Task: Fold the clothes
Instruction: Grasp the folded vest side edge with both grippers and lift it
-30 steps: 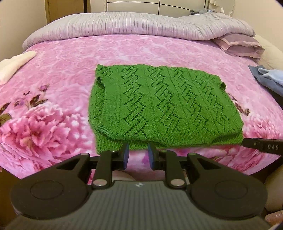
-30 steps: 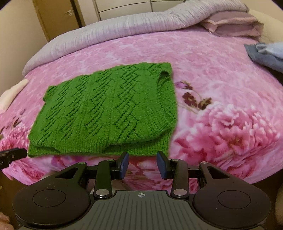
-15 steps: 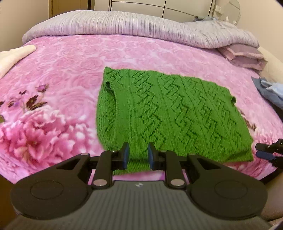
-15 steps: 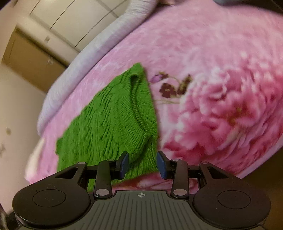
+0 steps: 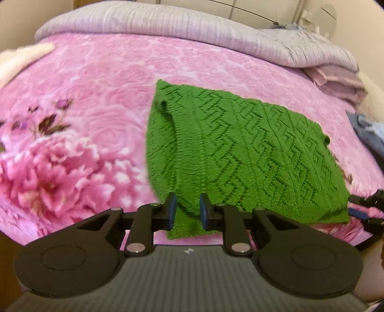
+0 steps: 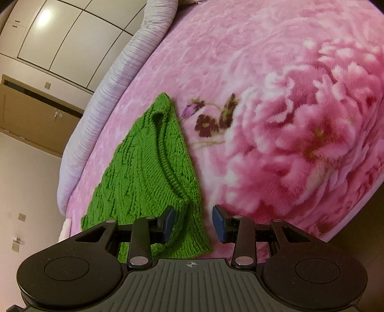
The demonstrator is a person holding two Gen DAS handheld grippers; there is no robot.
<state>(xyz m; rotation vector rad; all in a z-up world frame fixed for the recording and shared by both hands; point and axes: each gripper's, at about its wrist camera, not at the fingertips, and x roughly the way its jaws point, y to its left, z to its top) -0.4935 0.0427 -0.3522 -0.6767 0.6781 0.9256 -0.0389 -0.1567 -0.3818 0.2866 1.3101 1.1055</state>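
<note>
1. I see a bed under a pink floral blanket, a lilac quilt at its head; white cabinet doors behind.
2. The green knit sweater lies folded flat on the blanket.
3. My left gripper has jaws narrowly apart, pinching nothing (near hem between them); right gripper jaws spread at the sweater's near corner.

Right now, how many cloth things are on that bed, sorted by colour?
Green: 1, the knitted sweater
Pink: 1, the floral blanket
Lilac: 2, the quilt and the folded piece under its end
Cream: 1, a cloth
Blue: 1, a garment
Total: 6
</note>
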